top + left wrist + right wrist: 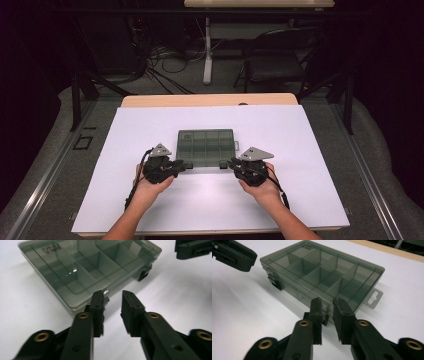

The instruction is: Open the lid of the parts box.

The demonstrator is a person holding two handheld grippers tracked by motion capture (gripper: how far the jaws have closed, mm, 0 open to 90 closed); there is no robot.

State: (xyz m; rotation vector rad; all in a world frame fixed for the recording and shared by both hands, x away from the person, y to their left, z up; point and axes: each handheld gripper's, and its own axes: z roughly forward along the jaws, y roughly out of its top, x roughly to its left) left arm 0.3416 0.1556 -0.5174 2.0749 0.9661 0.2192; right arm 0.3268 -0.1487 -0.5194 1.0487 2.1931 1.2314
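Observation:
A smoky clear compartment box point(205, 145) lies with its lid down in the middle of the white table top. My left gripper point(186, 165) is at its near left corner and my right gripper point(223, 163) at its near right corner, each held in a hand. In the left gripper view the box point(82, 267) is just ahead; the jaws point(113, 296) stand a narrow gap apart, the left tip at the front wall's latch, white table in the gap. In the right gripper view the jaws point(327, 302) sit narrowly apart at the front wall of the box point(324, 272), around a small black latch.
The box's other black latch point(145, 273) sits on the front wall, and a hang tab point(374, 298) sticks out at one end. White table surface point(150, 200) surrounds the box. Beyond the far edge stand a chair point(277, 60) and cables on the floor.

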